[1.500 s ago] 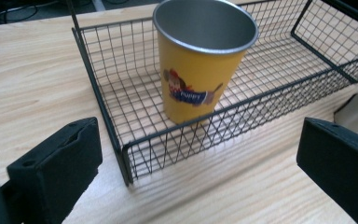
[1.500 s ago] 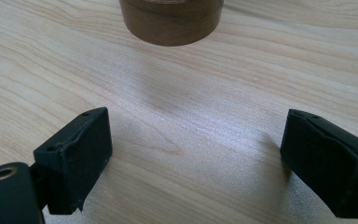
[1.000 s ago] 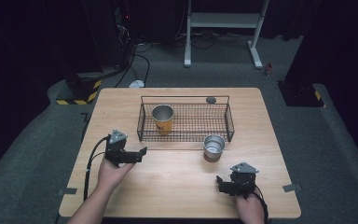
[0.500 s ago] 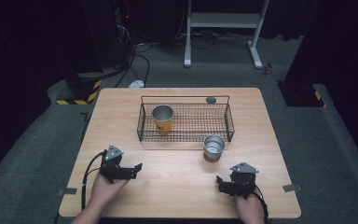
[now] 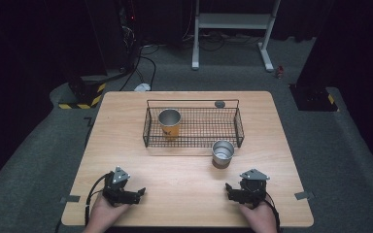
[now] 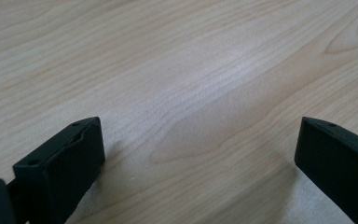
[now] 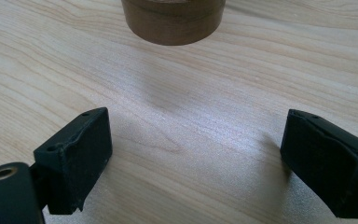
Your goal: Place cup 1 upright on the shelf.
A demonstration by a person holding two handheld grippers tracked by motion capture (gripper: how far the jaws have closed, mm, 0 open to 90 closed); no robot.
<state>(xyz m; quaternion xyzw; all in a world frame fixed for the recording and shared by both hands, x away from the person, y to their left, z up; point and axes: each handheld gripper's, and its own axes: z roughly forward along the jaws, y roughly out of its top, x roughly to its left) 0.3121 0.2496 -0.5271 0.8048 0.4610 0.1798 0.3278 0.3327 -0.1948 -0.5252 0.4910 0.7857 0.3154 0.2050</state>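
A black wire basket (image 5: 193,141) stands in the middle of the wooden table. Inside it, at its left end, is an upright orange cup with a metal rim (image 5: 169,122). A steel cup (image 5: 222,153) stands upright on the table just outside the basket's front right corner; its base (image 7: 173,21) is at the top of the right gripper view. My left gripper (image 5: 137,194) rests low at the near left, open, with bare wood between its fingertips (image 6: 196,158). My right gripper (image 5: 229,191) sits at the near right, open (image 7: 196,154) and holding nothing, a short way in front of the steel cup.
A small dark round object (image 5: 219,104) lies behind the basket's back rim. Grey floor surrounds the table (image 5: 126,145), with a white desk frame (image 5: 233,29) and cables beyond the far edge. Bare wood stretches between my two grippers.
My left gripper has drawn back from mid-left of the table toward the near edge. The right gripper has hardly moved. Both cups and the basket stay put.
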